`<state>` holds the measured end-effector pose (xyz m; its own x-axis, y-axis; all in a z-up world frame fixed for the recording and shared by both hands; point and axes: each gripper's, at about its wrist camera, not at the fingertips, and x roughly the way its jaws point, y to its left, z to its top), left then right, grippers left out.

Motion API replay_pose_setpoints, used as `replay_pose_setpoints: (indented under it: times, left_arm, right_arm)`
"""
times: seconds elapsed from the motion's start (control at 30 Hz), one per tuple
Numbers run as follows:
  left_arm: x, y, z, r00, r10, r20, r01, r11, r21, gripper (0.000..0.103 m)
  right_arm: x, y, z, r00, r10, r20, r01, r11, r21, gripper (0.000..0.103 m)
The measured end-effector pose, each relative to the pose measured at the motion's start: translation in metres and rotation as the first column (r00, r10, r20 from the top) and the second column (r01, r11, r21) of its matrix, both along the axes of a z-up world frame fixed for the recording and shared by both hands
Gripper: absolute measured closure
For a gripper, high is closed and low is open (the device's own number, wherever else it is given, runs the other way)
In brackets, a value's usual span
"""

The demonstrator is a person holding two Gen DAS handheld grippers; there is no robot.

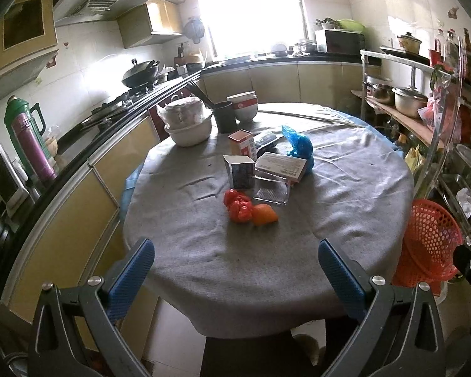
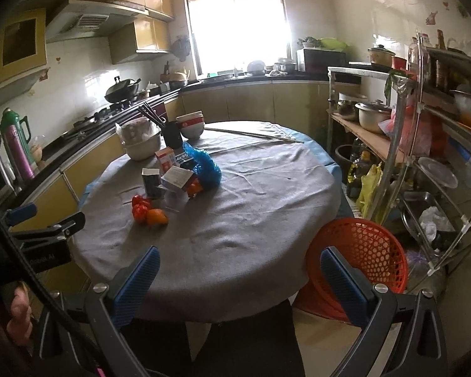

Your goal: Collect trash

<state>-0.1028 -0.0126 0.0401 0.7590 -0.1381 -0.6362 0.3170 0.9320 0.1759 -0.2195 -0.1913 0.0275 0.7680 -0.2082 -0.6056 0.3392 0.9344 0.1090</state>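
Step in hand: approach, nothing collected yet. The left gripper (image 1: 235,278) and right gripper (image 2: 240,286) both hover at the near edge of the desk (image 1: 345,194), fingers apart and empty. The trash lies mid-desk: red wrapper (image 1: 238,206), orange scrap (image 1: 264,214), blue bag (image 1: 297,145), small boxes (image 1: 239,171). A red basket (image 2: 362,257) stands beside the desk, right. Next move, in my judgement: reach forward to the nearest scrap and close on it.

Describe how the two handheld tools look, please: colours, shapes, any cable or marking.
Each tool, left tool and right tool, has dark grey arms with silver bolts and two blue ribbed fingers. A black cable runs beside the right one. White lettering on the left tool's body is too blurred to read.
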Motion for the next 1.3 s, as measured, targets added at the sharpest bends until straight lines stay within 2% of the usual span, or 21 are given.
replay_pose_setpoints:
  times: [0.9,1.3]
  left_arm:
    - [0.002,-0.001,-0.007,1.000,0.002,-0.019,-0.002,1.000,0.011,0.000]
    - [0.017,0.006,-0.021,0.997,0.035,-0.066,-0.034,0.999,0.025,0.000]
  right_arm:
    - [0.006,0.003,-0.009,1.000,0.009,-0.007,-0.009,1.000,0.009,0.000]
    - [0.033,0.000,-0.008,0.999,0.039,-0.009,-0.039,0.999,0.011,0.000]
